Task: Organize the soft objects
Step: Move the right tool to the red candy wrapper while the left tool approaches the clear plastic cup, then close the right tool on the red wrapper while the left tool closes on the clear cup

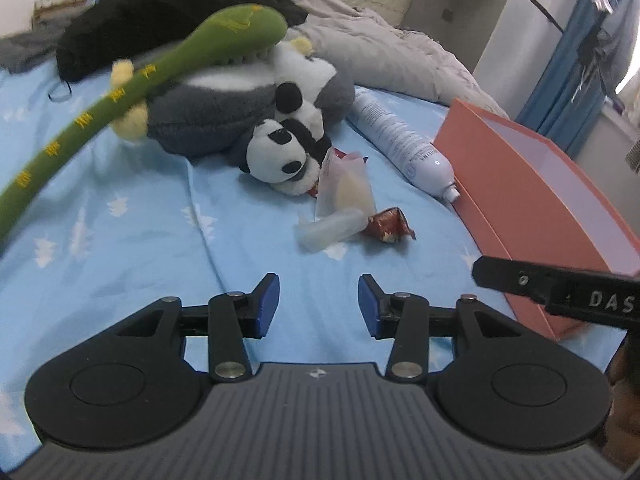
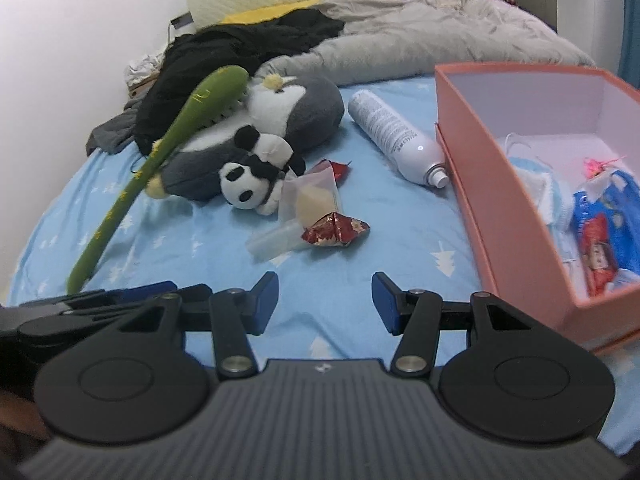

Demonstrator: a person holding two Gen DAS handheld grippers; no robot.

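Observation:
A small panda plush (image 1: 280,152) (image 2: 252,184) lies on the blue bed sheet against a grey and white plush (image 1: 224,112) (image 2: 280,120). A long green plush (image 1: 112,96) (image 2: 160,160) arcs in the air over them, blurred. An orange box (image 1: 532,216) (image 2: 500,200) stands at the right with soft packets inside. My left gripper (image 1: 319,306) is open and empty above the sheet. My right gripper (image 2: 325,303) is open and empty; part of it shows at the right of the left wrist view (image 1: 560,292). The left gripper shows at the left edge of the right wrist view (image 2: 120,300).
A white spray can (image 1: 400,140) (image 2: 396,140) lies beside the box. A clear pouch (image 1: 344,196) (image 2: 308,196) and a red foil wrapper (image 1: 388,224) (image 2: 336,228) lie mid-bed. Black clothes (image 2: 240,56) and a grey duvet (image 2: 420,40) are heaped behind.

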